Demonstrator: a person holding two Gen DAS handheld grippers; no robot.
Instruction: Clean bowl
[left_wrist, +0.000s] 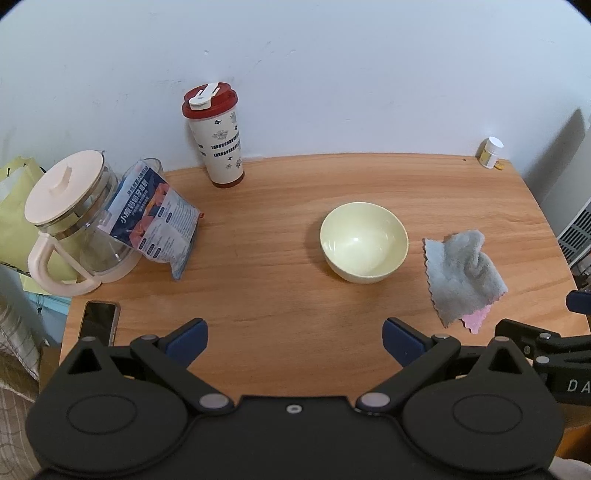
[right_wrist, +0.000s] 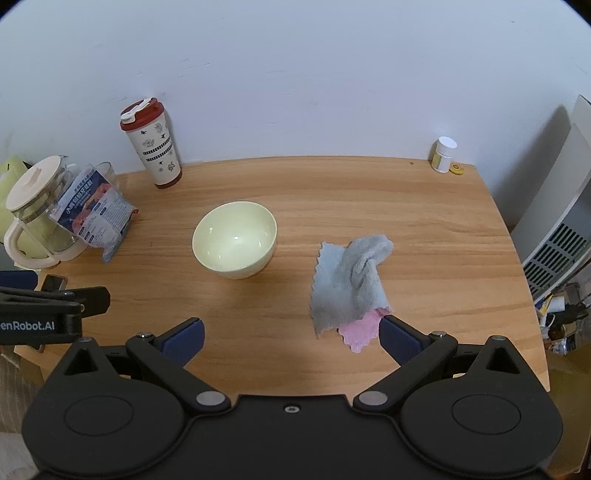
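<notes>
Left wrist view
Table edge: the wooden table (left_wrist: 280, 229) curves away on the right; its far edge meets the white wall (left_wrist: 332, 74).
Open room: bare wood lies between the left gripper (left_wrist: 294, 341) and the bowl (left_wrist: 364, 246), and from the bowl to the far edge.
Left side clutter: a glass kettle (left_wrist: 70, 221) with a blue packet (left_wrist: 157, 221) leaning on it, a tumbler (left_wrist: 218, 138) at the wall, and a phone (left_wrist: 99, 323) at the near left edge.
Bowl: pale yellow, upright, empty, right of centre.
Cloth: a crumpled grey cloth (left_wrist: 463, 275) with a pink underside lies just right of the bowl, apart from it.
Far corner: a small white bottle (left_wrist: 490, 152).
Left gripper: fingers spread wide, holding nothing, over bare wood short of the bowl.
Right gripper: only part shows at the right margin (left_wrist: 554, 336); its spread cannot be told here.

Right wrist view
Table edge: the right edge (right_wrist: 517, 258) runs beside a white appliance (right_wrist: 554, 229).
Open room: bare wood around the bowl (right_wrist: 234, 240) and beyond the cloth (right_wrist: 351, 284).
Bowl: left of centre, upright, apart from the cloth.
Right gripper (right_wrist: 291, 336): fingers spread wide, holding nothing; the right fingertip (right_wrist: 397, 336) sits just beside the cloth's pink corner, contact unclear.
Left gripper: its side shows at the left margin (right_wrist: 55, 306).
</notes>
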